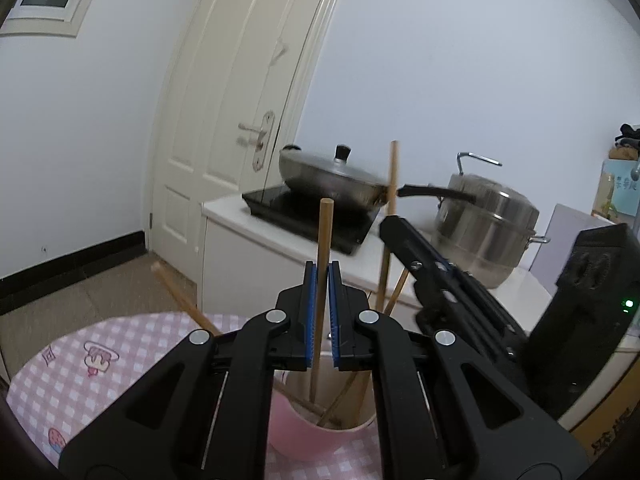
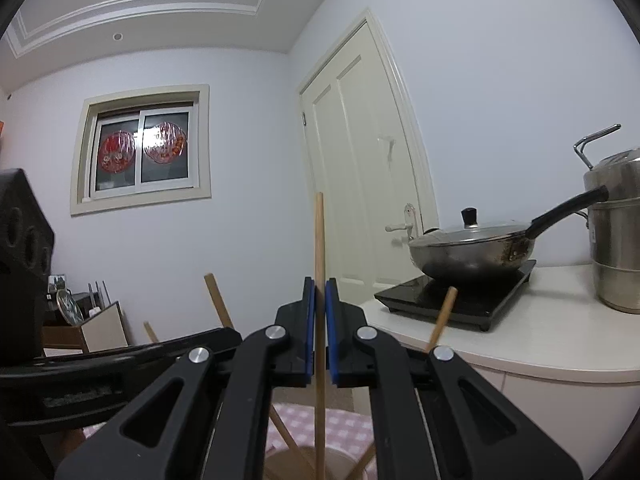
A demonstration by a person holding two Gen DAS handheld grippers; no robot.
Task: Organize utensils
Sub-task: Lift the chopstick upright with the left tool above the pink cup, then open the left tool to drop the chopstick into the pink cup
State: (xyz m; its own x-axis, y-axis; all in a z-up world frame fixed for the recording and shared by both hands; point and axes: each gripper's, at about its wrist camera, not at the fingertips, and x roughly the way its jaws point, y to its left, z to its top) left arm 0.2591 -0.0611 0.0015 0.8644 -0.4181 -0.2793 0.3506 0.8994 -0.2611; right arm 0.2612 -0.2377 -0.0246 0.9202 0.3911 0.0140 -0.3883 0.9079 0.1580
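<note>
Presently, two wooden sticks, seemingly chopsticks, are each held near upright over a pink cup (image 1: 296, 436) standing on a checked cloth (image 1: 132, 356) on the worktop. The left tongs (image 1: 322, 280) are narrowed onto one stick (image 1: 325, 240); its long axis runs vertical, blunt end up, lower end inside the cup. The right tongs (image 2: 319, 292) are likewise closed on a second stick (image 2: 319, 240), also vertical, its lower end reaching down to the cup's mouth (image 2: 304, 456). This upright hold is judged to serve lowering the sticks straight into the narrow opening. Other sticks (image 1: 180, 300) already lean in the cup at slants, tops fanned outward. A lidded pan (image 1: 332, 176) and a steel pot (image 1: 486, 228) stand well apart behind.
</note>
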